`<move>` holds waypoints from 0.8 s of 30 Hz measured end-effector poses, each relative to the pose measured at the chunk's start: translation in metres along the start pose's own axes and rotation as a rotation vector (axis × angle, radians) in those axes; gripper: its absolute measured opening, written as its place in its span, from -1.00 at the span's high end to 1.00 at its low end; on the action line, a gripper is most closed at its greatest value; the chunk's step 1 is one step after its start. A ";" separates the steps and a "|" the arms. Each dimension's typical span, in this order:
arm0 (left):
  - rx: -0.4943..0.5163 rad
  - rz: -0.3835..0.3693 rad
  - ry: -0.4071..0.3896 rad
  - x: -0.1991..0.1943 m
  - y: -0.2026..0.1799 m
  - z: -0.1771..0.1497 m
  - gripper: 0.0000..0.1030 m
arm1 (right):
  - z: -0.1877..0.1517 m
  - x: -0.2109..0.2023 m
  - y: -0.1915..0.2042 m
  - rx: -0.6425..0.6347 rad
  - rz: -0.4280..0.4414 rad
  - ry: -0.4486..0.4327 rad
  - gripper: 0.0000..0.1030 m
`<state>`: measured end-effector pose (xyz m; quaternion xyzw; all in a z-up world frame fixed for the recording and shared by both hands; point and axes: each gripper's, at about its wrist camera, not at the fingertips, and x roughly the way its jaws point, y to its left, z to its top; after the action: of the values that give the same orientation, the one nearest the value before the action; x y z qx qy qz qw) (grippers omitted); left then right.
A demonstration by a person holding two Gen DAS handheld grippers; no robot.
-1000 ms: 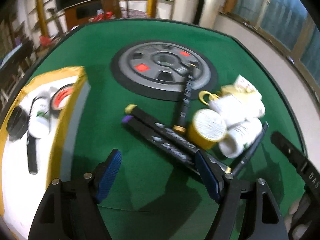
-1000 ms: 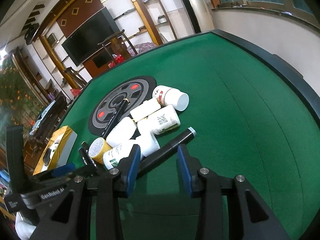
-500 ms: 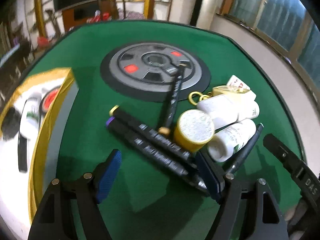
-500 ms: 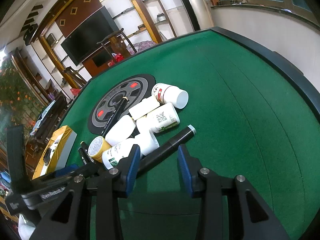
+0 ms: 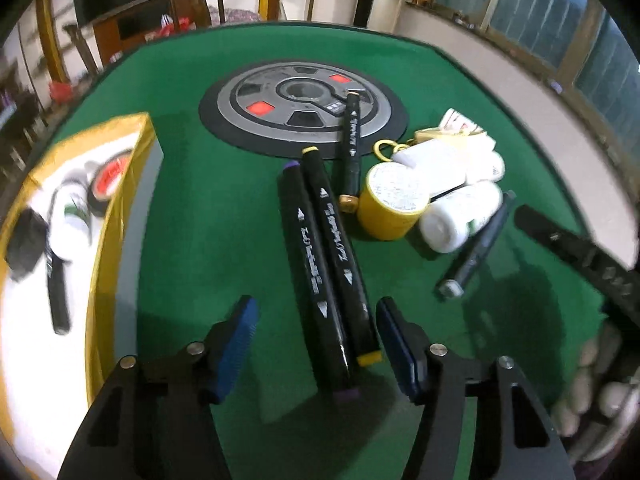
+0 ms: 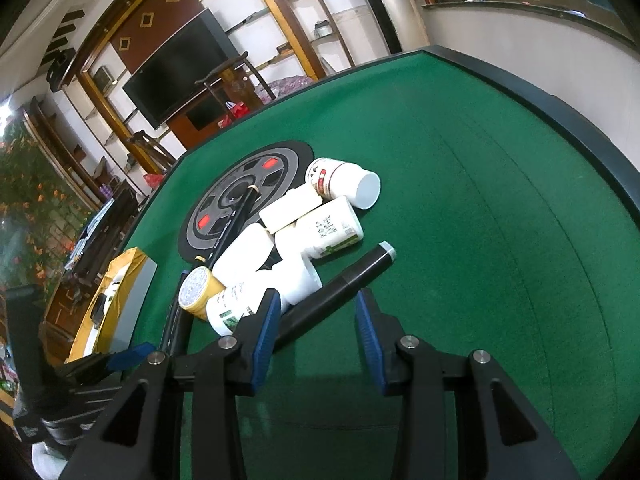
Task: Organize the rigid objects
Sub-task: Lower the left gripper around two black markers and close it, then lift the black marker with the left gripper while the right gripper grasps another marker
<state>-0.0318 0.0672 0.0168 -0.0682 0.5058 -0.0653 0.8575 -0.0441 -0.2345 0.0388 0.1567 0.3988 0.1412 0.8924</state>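
Left wrist view: left gripper [image 5: 316, 326] closing, pads not yet touching the two markers [image 5: 326, 256] between them, which lie just left of the yellow jar [image 5: 390, 202]. Box [image 5: 120, 200] contents blurred. Right gripper [image 6: 316, 328] part-open, grey-tipped marker [image 6: 352, 276] passing behind its left pad; contact unclear.

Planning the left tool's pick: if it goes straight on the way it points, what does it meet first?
Probably the two black markers lying side by side between the closing jaws of the left tool, not yet touched; depth is uncertain.
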 end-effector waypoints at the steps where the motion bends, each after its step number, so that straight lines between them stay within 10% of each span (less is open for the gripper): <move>1: -0.015 -0.023 -0.002 -0.001 0.001 0.000 -0.26 | 0.000 0.000 0.000 0.000 0.000 0.000 0.26; 16: 0.074 0.148 -0.090 0.001 -0.003 0.010 -0.15 | 0.001 0.002 -0.002 0.026 -0.006 0.011 0.26; 24: 0.217 0.178 -0.077 0.021 -0.039 0.017 0.40 | 0.001 0.003 -0.005 0.037 -0.013 0.015 0.26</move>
<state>-0.0083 0.0259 0.0147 0.0675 0.4664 -0.0403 0.8811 -0.0411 -0.2376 0.0355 0.1694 0.4093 0.1291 0.8872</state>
